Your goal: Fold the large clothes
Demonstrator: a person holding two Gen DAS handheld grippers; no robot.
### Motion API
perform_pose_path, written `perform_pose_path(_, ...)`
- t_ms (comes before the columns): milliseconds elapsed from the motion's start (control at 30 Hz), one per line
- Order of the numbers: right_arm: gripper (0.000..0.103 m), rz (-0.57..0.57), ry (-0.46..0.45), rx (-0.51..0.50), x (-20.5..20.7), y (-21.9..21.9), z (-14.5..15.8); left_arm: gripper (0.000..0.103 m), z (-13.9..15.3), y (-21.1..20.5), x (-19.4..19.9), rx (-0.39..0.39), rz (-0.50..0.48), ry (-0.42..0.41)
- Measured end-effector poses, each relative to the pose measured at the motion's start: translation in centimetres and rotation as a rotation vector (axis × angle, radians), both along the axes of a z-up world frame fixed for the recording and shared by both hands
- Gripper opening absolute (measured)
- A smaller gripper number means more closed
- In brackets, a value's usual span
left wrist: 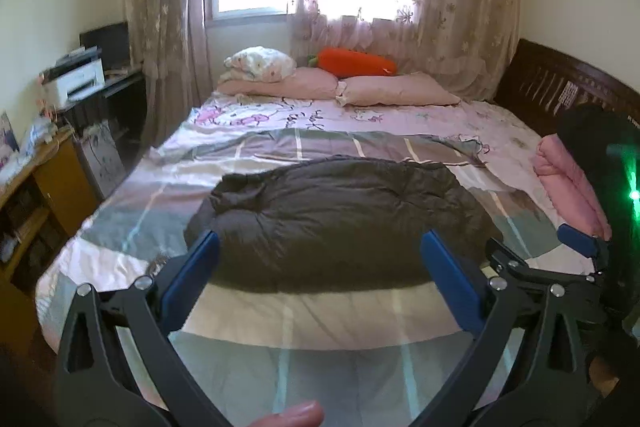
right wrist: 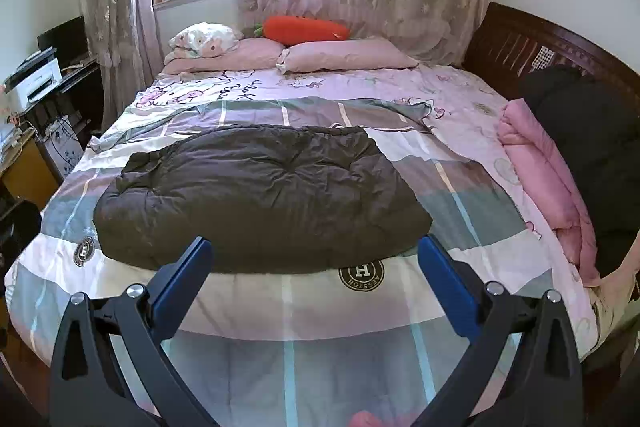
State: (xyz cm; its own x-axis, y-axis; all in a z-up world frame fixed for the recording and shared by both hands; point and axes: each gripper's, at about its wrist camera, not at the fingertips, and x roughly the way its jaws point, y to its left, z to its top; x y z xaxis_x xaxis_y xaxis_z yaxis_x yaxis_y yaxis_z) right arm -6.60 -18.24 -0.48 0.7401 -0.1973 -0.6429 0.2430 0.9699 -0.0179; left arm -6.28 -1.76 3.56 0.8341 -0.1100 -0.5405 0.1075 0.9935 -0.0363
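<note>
A dark grey-brown puffy jacket [left wrist: 336, 215] lies folded into a thick rectangle on the plaid quilt in the middle of the bed; it also shows in the right wrist view [right wrist: 260, 195]. My left gripper [left wrist: 320, 243] is open and empty, hovering above the bed's near edge, its blue fingers framing the jacket's near side. My right gripper [right wrist: 316, 251] is open and empty too, just short of the jacket's near edge. The right gripper's fingers also show at the right in the left wrist view [left wrist: 580, 243].
Folded pink clothing [right wrist: 536, 167] and a black garment [right wrist: 584, 131] lie at the bed's right side by the dark headboard [right wrist: 516, 43]. Pink pillows [right wrist: 344, 57] and an orange carrot plush [right wrist: 304, 29] lie by the window. A desk with a printer [left wrist: 74, 81] stands left.
</note>
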Motion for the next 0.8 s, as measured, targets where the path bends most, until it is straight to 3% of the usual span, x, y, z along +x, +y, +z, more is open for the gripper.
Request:
perform_pose_path(267,0.102,0.01,-0.019,0.007,-0.4,0.4,0.8,0.101,-1.0,-1.1,0.0,0.057,0.015,-0.037)
perform_pose_path(800,0.102,0.034,-0.018,-0.033,-0.1,1.4,0.6,0.101,-1.3,-0.6,0.9,0.055,0.04,-0.005)
